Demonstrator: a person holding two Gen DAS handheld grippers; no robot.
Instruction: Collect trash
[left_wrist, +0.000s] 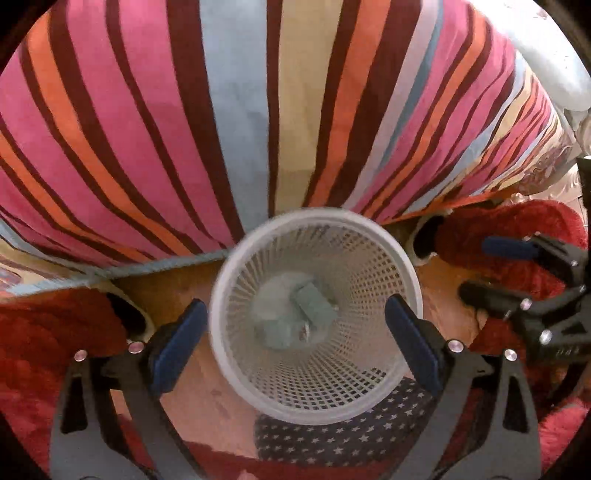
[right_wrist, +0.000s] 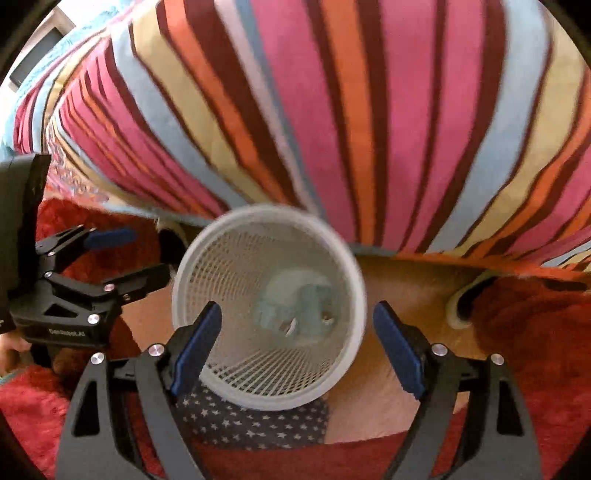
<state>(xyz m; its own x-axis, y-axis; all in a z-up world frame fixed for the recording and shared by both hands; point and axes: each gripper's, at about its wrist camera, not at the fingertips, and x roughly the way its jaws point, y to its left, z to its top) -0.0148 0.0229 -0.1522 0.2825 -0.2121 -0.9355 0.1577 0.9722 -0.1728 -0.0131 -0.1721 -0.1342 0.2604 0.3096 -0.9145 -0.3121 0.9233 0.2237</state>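
The left gripper (left_wrist: 293, 345) fills the lower part of the left wrist view with its jaws spread wide and nothing between its blue pads (left_wrist: 179, 345); the white mesh basket (left_wrist: 369, 229) sits in the gap beyond them, at lower centre of the frame, seen from above. In the bottom of the basket lies the trash (left_wrist: 297, 317), pale grey-green crumpled pieces, blurred so their kind cannot be told. The right gripper (left_wrist: 476, 266) shows at the right edge of this same view, just right of the basket rim, its fingers parted and holding nothing. In the right wrist view the right gripper (right_wrist: 297, 349) is likewise wide open and empty at the bottom of the frame, the basket (right_wrist: 266, 214) at centre beyond it with the trash (right_wrist: 295, 306) inside, and the left gripper (right_wrist: 147, 254) at middle left, open, beside the rim. A striped bedspread (left_wrist: 240, 110) of pink, orange, blue and maroon covers the upper half of both views. Below it are a tan floor (left_wrist: 192, 384), a red shaggy rug (left_wrist: 44, 332) at both sides, and a navy star-patterned cloth (left_wrist: 351, 439) under the basket's near edge.
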